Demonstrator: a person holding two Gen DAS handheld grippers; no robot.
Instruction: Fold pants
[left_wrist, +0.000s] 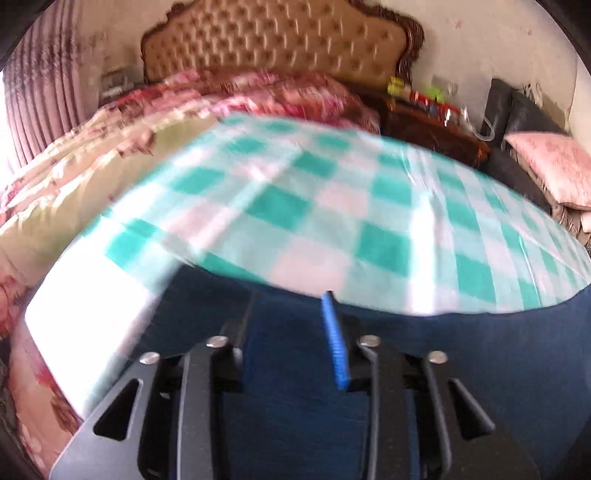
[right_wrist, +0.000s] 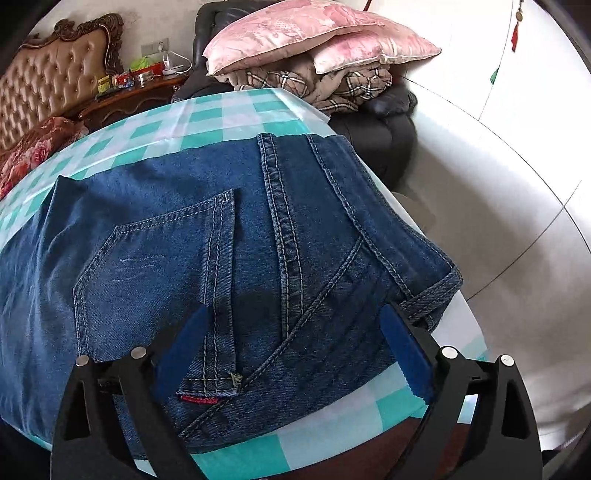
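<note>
Blue denim jeans (right_wrist: 177, 229) lie on a table with a teal-and-white checked cloth (right_wrist: 207, 118). The right wrist view shows the seat, a back pocket and the waistband corner (right_wrist: 436, 291) near the table's right edge. My right gripper (right_wrist: 295, 317) is open just above the seat, blue fingers (right_wrist: 406, 354) spread wide on either side of the centre seam. In the blurred left wrist view, dark blue denim (left_wrist: 288, 369) fills the gap between the fingers of my left gripper (left_wrist: 291, 299). One blue pad (left_wrist: 334, 339) shows; the jaws look narrowed around the fabric.
A bed with a tufted headboard (left_wrist: 280, 40) and floral bedding (left_wrist: 110, 155) stands behind the table. A dark wood nightstand (left_wrist: 432, 125) holds small items. Pink pillows (right_wrist: 317, 37) and plaid blankets sit on a black armchair (right_wrist: 376, 125). White floor (right_wrist: 480, 206) lies to the right.
</note>
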